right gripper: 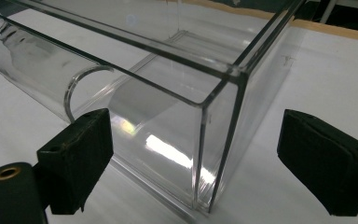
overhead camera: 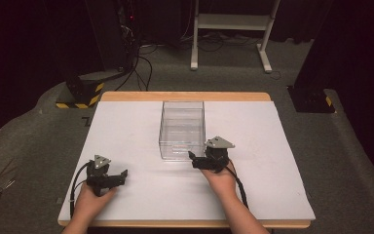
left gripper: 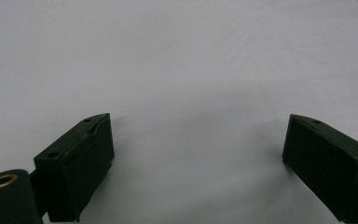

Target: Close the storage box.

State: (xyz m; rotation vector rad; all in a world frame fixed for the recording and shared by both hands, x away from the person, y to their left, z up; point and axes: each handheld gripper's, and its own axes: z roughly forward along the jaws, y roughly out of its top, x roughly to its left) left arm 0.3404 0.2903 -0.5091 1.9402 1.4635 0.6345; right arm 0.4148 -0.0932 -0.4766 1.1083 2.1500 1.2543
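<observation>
Clear plastic box (overhead camera: 182, 129) sits mid-counter, empty as far as you can see, open top, with a curved handle lip on its near face. Your right gripper (overhead camera: 198, 161) is just beside the box's near right corner, jaws spread wide, holding nothing. In the right gripper view that corner edge (right gripper: 216, 140) stands between the two jaws, the left jaw in front of the near face under the lip, the right jaw off to the side wall. Your left gripper (overhead camera: 121, 175) rests low over the bare white counter (overhead camera: 126, 131), well apart from the box, jaws also spread, empty.

Step looks like taking hold of the box at the near wall. Don't clamp across the corner, it will likely slip and twist. Shift so one jaw goes inside the wall and one outside, or pinch the lip square. Close slowly; clear plastic is slick. Keep the base flat on the counter until the grip is firm. Bring the left in only if the box tips.
</observation>
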